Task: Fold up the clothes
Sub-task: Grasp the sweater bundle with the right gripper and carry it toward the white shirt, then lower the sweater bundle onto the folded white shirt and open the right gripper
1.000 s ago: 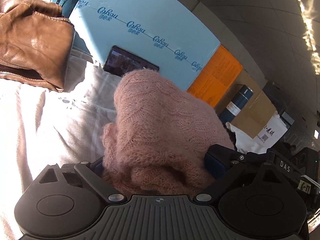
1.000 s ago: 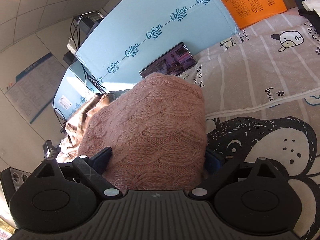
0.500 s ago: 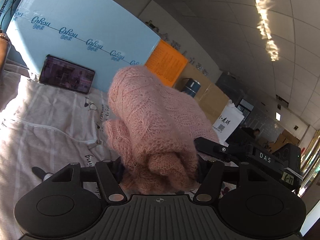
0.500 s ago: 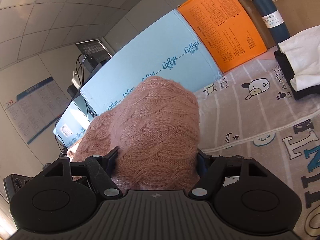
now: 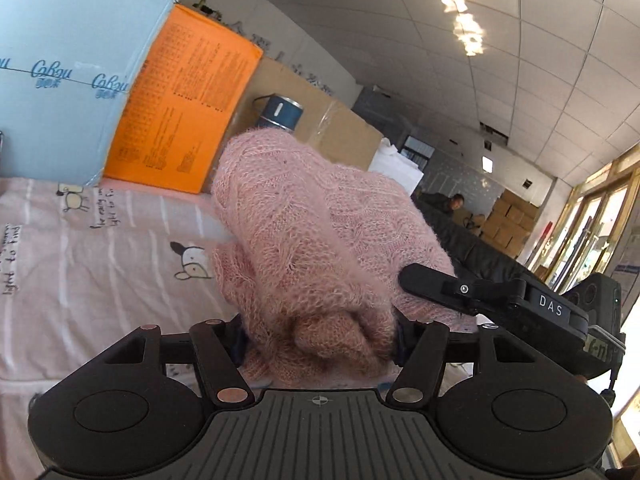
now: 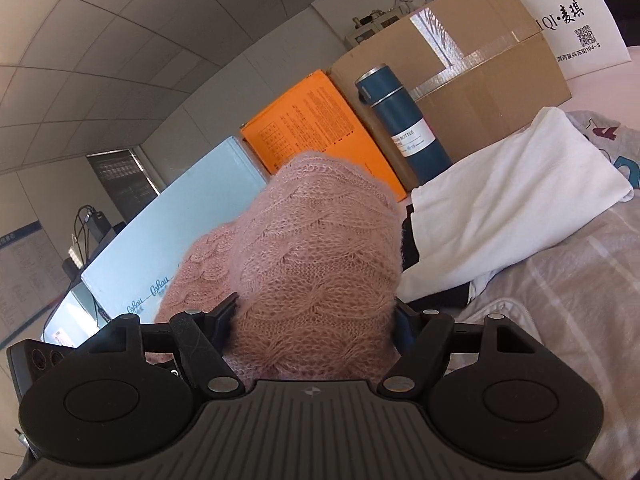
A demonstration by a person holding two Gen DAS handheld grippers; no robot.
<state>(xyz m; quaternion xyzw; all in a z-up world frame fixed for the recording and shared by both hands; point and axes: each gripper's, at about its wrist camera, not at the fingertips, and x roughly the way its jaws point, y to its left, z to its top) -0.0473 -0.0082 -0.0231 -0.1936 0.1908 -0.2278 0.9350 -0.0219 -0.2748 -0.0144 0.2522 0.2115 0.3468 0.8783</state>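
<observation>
Both grippers are clenching one pink knit sweater (image 5: pixel 320 248), the left gripper (image 5: pixel 320 344) and right gripper (image 6: pixel 314 336) holding it bunched above the printed sheet (image 5: pixel 100 264). Open bedding is lying leftward; one blue bottle (image 6: pixel 404 128), one orange box (image 6: pixel 320 120) and one folded white garment (image 6: pixel 512 204) are crowding the far edge.

A printed sheet (image 5: pixel 100 264) covers the bed; white cloth (image 6: pixel 516 200), a bottle (image 6: pixel 404 120) and boxes (image 6: pixel 480 92) rest on it.

Right tongs (image 6: pixel 316 328) clamp pink sweater (image 6: pixel 316 248) (bunched), white garment (image 6: pixel 512 204) beside.
</observation>
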